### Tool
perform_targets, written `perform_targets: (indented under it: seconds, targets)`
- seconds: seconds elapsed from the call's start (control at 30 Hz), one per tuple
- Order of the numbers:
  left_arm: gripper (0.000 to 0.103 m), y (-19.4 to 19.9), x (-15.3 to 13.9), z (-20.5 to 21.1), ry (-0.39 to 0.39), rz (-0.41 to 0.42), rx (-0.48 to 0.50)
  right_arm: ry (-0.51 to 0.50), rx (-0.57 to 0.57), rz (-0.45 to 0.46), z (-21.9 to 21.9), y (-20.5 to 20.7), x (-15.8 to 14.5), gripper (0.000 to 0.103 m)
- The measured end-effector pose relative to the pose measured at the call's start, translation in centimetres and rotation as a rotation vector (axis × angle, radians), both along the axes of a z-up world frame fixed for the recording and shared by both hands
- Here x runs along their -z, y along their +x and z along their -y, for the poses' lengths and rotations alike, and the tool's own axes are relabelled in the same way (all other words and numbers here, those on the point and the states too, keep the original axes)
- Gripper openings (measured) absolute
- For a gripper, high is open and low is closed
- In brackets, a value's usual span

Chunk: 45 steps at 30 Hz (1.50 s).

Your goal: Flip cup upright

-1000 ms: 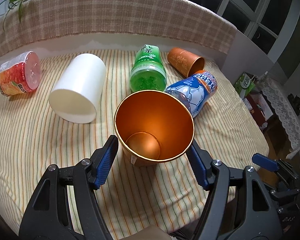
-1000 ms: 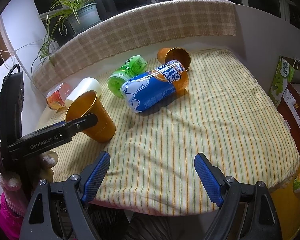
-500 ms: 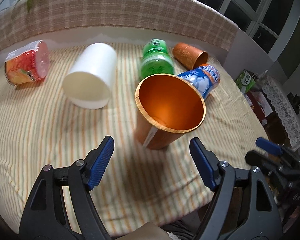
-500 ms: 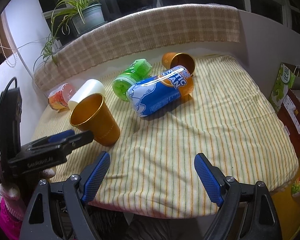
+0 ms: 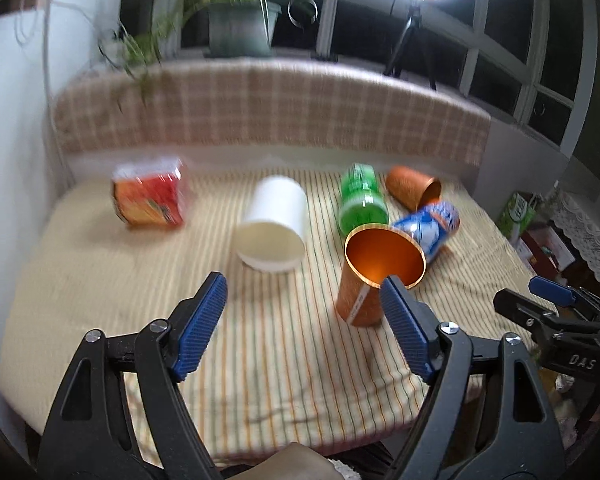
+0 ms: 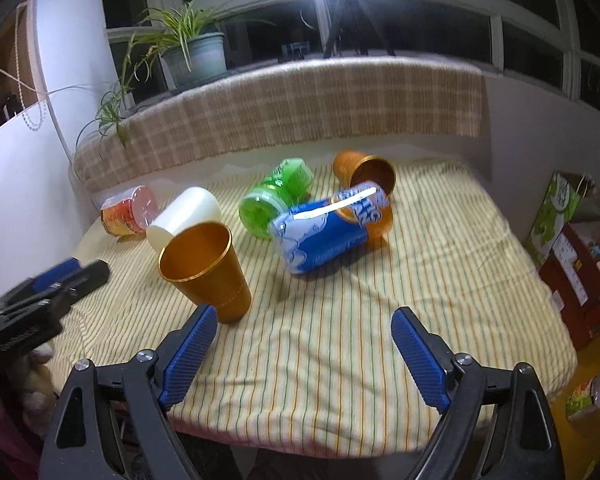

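Observation:
A gold-orange metal cup (image 5: 374,276) stands upright on the striped tablecloth, mouth up; it also shows in the right wrist view (image 6: 206,270). My left gripper (image 5: 304,326) is open and empty, pulled back from the cup, which stands just beyond its right finger. My right gripper (image 6: 304,354) is open and empty near the table's front edge, with the cup just past its left finger. The left gripper (image 6: 40,300) shows at the left of the right wrist view.
A white cup (image 5: 274,228), a green bottle (image 5: 362,200), a blue bottle (image 6: 328,232), a second orange cup (image 6: 364,170) and a red-orange noodle cup (image 5: 150,198) lie on their sides. A checked backrest (image 6: 300,108) runs behind. Boxes (image 6: 572,240) stand right of the table.
My left gripper let go of the gold-orange cup and drew back and up; the cup now stands free. The right gripper has barely moved.

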<state>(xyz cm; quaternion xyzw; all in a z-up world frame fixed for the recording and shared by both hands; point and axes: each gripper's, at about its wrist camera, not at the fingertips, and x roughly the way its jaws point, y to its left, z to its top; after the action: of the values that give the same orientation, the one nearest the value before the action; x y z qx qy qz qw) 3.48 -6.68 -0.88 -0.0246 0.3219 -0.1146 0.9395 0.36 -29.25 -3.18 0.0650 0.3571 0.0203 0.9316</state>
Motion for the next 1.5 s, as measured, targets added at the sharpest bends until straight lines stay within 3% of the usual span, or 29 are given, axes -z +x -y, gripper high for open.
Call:
perform_targets:
  seconds: [0.27,0.5,0.6,1.5]
  targets:
    - [0.092,-2.2,-2.6,-0.9,0.012,0.127,-0.056,-0.052,0.012,0.093,-1.0,-1.0,-1.5,0.103]
    - [0.093,-3.6,-3.5,-1.2,0.044,0.193,-0.082,-0.059,0.036,0.127,-1.2,-1.2,-2.0,0.103]
    - [0.103,-4.0,-3.6,-1.5,0.036,0.208,-0.088,-0.054,0.048,0.136,-1.2,-1.3,-2.0,0.103]
    - [0.103,-4.4,-3.5,-2.8,0.030,0.201,-0.121,-0.055,0.053,0.135,-1.4,-1.1,-2.1,0.103]
